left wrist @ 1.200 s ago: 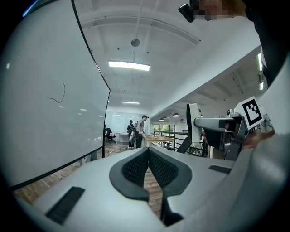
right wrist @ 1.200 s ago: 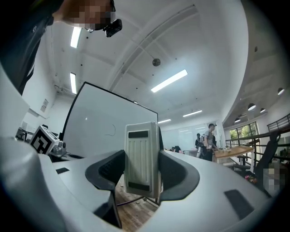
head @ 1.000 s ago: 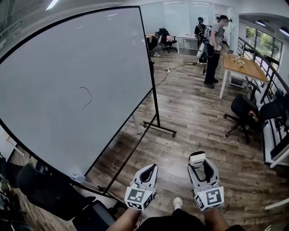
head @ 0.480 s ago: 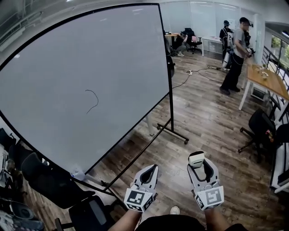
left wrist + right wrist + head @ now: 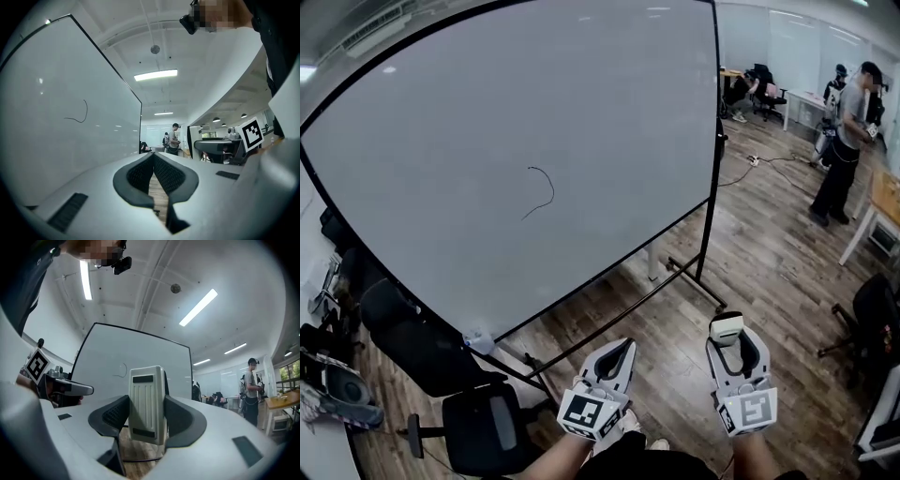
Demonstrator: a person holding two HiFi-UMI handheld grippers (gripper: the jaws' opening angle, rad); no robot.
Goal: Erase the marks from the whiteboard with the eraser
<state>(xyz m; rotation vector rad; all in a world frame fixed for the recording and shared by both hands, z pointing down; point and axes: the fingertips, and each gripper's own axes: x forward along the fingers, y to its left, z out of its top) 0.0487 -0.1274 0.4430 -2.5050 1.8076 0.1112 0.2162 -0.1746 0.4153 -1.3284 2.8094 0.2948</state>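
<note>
The eraser is clamped upright between the jaws of the right gripper, which is held well short of the whiteboard, below its lower right corner. The left gripper is closed on nothing, its jaws pressed together, and is also kept away from the whiteboard. One curved mark is seen near the whiteboard's middle. Since the eraser is pinched only by its sides, it could probably be twisted or squeezed out if pressed hard against the whiteboard. The mark could be smeared if the eraser is met at a tilt. The stand foot under the whiteboard's right edge could be kicked.
</note>
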